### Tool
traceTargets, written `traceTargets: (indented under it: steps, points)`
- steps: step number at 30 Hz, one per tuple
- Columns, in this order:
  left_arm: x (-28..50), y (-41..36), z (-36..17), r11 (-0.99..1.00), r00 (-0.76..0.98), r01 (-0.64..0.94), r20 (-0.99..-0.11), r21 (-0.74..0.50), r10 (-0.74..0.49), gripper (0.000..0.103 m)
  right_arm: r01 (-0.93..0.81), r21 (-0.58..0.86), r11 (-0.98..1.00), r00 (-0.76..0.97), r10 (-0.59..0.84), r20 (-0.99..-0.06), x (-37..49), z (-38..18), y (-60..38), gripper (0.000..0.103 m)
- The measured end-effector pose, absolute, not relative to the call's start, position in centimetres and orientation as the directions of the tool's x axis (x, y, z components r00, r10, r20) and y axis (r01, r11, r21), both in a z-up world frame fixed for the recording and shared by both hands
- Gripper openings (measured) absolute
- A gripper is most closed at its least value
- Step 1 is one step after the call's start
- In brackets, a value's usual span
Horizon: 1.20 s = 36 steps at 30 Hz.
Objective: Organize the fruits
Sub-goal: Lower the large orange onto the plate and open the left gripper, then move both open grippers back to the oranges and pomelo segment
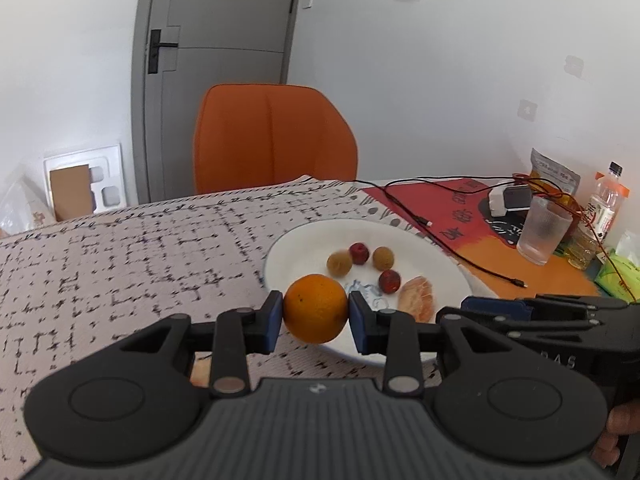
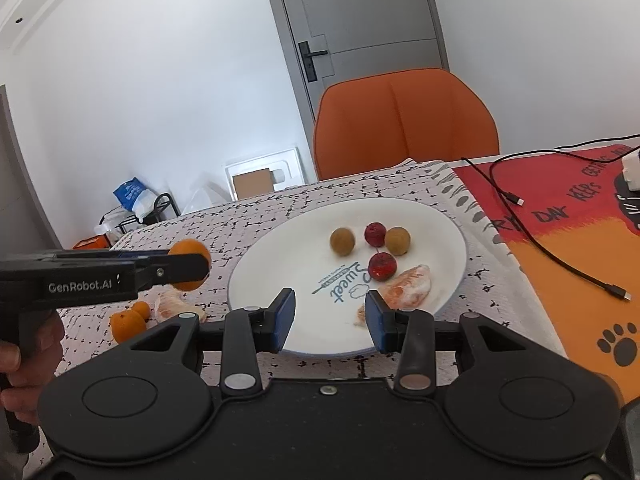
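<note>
My left gripper [image 1: 316, 317] is shut on a whole orange [image 1: 316, 308], held just above the near left rim of a white plate [image 1: 288, 248]. From the right wrist view that orange [image 2: 188, 249] hangs left of the plate [image 2: 276, 276], over the cloth. On the plate lie two red fruits [image 2: 382, 266], two brown round fruits [image 2: 342, 241] and a peeled citrus piece [image 2: 408, 288]. My right gripper [image 2: 331, 316] is open over the plate's near edge with nothing between its fingers; a small scrap [image 2: 361, 316] lies by its right finger. Two small oranges [image 2: 127, 322] and a peeled piece [image 2: 176, 308] lie on the cloth.
An orange chair [image 1: 276, 136] stands behind the table. To the right, a red and orange mat [image 2: 560, 248] carries black cables [image 2: 568, 268], a ribbed glass [image 1: 542, 232], a bottle [image 1: 604, 204] and a snack bag [image 1: 554, 172]. A person's hand [image 2: 20, 364] holds the left gripper's handle.
</note>
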State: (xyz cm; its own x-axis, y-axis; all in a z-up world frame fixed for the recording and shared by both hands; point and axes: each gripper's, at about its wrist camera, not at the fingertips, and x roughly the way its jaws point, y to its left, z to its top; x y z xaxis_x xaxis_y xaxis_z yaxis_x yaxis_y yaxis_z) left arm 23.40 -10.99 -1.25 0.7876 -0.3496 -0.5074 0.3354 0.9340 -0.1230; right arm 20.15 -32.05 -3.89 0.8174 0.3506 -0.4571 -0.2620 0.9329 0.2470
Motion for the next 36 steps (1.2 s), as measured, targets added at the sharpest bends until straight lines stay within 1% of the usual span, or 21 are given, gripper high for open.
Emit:
traceTargets:
  steps: [2,7,9,12,14,19,22,25,26,28,29,31,34,36]
  points:
    - [23.6,-11.5,-0.7,0.931,0.788,0.344,-0.502,-0.123,-0.358,0.034,-0.257,0.248,0.934,0.821,0.347,-0.454,19.9,-3.7,-32.3,0.04]
    - [23.9,-12.6,0.4,0.926,0.793,0.36,-0.485,-0.115,-0.369,0.034,-0.259,0.249,0.933,0.833,0.346,-0.431,19.3,-3.2,-32.7,0.044]
    - [23.9,-12.6,0.4,0.928,0.794,0.354,-0.486,-0.118,-0.365,0.037,-0.258,0.249,0.934,0.834,0.345,-0.43,19.3,-3.1,-32.8,0.045]
    - [23.6,-12.2,0.5,0.931,0.801,0.345,-0.481,-0.115,-0.356,0.038,-0.258,0.251,0.933,0.832,0.347,-0.432,19.3,-3.2,-32.8,0.045]
    - [23.5,-11.5,0.4,0.937,0.805,0.328,-0.485,-0.116,-0.342,0.044,-0.26,0.253,0.932,0.83,0.35,-0.435,19.4,-3.2,-32.7,0.046]
    - [23.1,-9.7,0.2,0.953,0.813,0.285,-0.5,-0.107,-0.299,0.052,-0.273,0.257,0.927,0.823,0.363,-0.437,19.4,-3.5,-32.1,0.05]
    - [22.7,-8.4,0.2,0.963,0.824,0.252,-0.501,-0.097,-0.267,0.062,-0.284,0.258,0.923,0.818,0.374,-0.437,19.5,-3.5,-31.5,0.051]
    - [22.3,-7.2,0.2,0.971,0.835,0.22,-0.498,-0.091,-0.236,0.067,-0.296,0.26,0.919,0.813,0.385,-0.436,19.5,-3.5,-30.9,0.053]
    - [22.1,-6.8,0.2,0.974,0.837,0.208,-0.498,-0.091,-0.226,0.072,-0.3,0.26,0.918,0.812,0.388,-0.435,19.5,-3.5,-30.7,0.055]
    - [21.8,-6.0,0.3,0.979,0.846,0.181,-0.494,-0.089,-0.201,0.077,-0.309,0.257,0.916,0.81,0.395,-0.434,19.5,-3.5,-30.2,0.055]
    - [21.7,-5.6,0.3,0.981,0.85,0.173,-0.49,-0.087,-0.193,0.078,-0.314,0.257,0.914,0.808,0.4,-0.434,19.5,-3.5,-30.0,0.055]
    - [21.5,-5.0,0.2,0.984,0.853,0.159,-0.491,-0.086,-0.18,0.079,-0.323,0.256,0.911,0.804,0.407,-0.434,19.4,-3.5,-29.5,0.058]
    - [21.1,-4.1,0.0,0.988,0.854,0.134,-0.496,-0.081,-0.156,0.08,-0.334,0.252,0.908,0.802,0.414,-0.431,19.4,-3.5,-28.9,0.067]
    - [20.9,-3.5,-0.1,0.989,0.855,0.119,-0.499,-0.083,-0.145,0.08,-0.344,0.249,0.905,0.801,0.421,-0.425,19.3,-3.4,-28.5,0.074]
